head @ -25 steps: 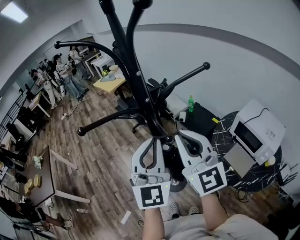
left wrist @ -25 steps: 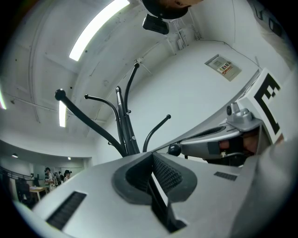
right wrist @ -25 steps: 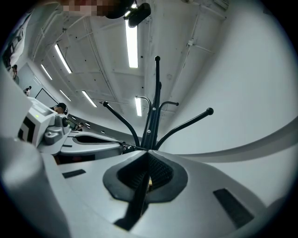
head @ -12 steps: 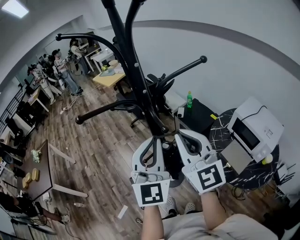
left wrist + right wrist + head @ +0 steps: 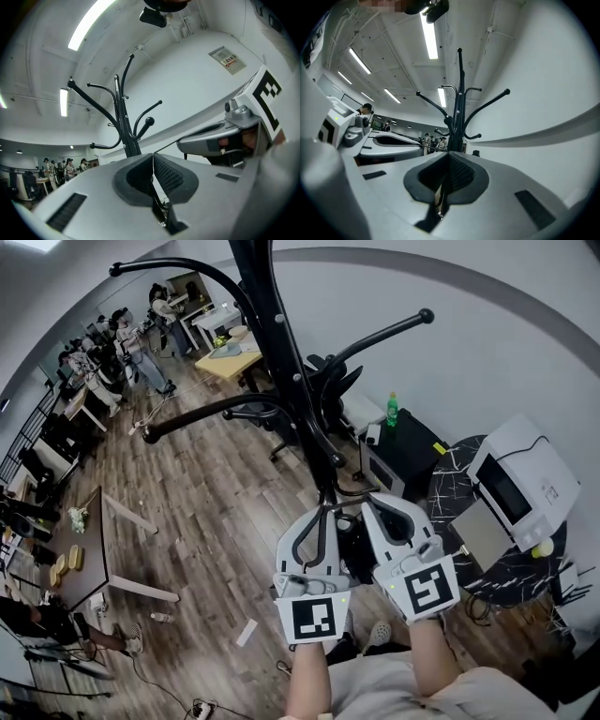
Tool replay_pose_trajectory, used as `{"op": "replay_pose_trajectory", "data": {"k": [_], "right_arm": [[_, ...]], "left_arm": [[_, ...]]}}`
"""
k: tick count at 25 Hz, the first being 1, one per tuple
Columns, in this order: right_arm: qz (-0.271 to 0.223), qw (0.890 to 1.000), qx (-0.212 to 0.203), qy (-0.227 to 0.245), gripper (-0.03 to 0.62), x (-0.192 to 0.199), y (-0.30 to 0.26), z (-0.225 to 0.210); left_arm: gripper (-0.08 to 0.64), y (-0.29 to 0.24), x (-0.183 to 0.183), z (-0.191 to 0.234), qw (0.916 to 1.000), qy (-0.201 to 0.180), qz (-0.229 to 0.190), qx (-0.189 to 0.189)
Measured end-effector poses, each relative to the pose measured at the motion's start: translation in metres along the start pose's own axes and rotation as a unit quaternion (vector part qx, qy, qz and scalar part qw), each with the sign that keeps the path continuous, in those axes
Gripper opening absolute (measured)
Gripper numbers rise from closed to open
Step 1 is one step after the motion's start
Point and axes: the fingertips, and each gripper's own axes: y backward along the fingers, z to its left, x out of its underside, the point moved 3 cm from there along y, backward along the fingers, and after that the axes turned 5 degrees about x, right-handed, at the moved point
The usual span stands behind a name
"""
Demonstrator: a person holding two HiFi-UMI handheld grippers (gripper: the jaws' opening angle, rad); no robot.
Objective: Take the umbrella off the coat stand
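Hovering close to the coat stand (image 5: 292, 381), left gripper (image 5: 322, 510) and right gripper (image 5: 368, 503) both have jaws pressed together, empty. No umbrella on any hook I can see, so I'd guess next is spotting it, then spreading jaws.

My left gripper (image 5: 322, 512) and right gripper (image 5: 373, 504) have both sunk lower beside the coat stand (image 5: 286, 348). The stand has slid up the frame. Its right-hand knob (image 5: 427, 315) now sits higher toward the upper right, and more floor (image 5: 216, 521) shows at the bottom left.
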Motion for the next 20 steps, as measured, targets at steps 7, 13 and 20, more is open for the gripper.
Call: {"op": "replay_pose_trajectory", "data": {"k": [7, 13, 20], "right_arm": [[0.029, 0.999, -0.016, -0.005, 0.009, 0.029, 0.011, 0.010], [0.040, 0.999, -0.030, -0.017, 0.008, 0.063, 0.024, 0.011], [0.060, 0.997, -0.027, -0.048, 0.009, 0.092, 0.033, 0.011]], "left_arm": [[0.023, 0.009, 0.027, -0.016, 0.9995, 0.020, 0.024, 0.004], [0.023, 0.013, 0.056, -0.040, 0.9988, 0.022, 0.044, 0.006], [0.023, 0.019, 0.078, -0.057, 0.9966, 0.066, 0.043, 0.026]]}}
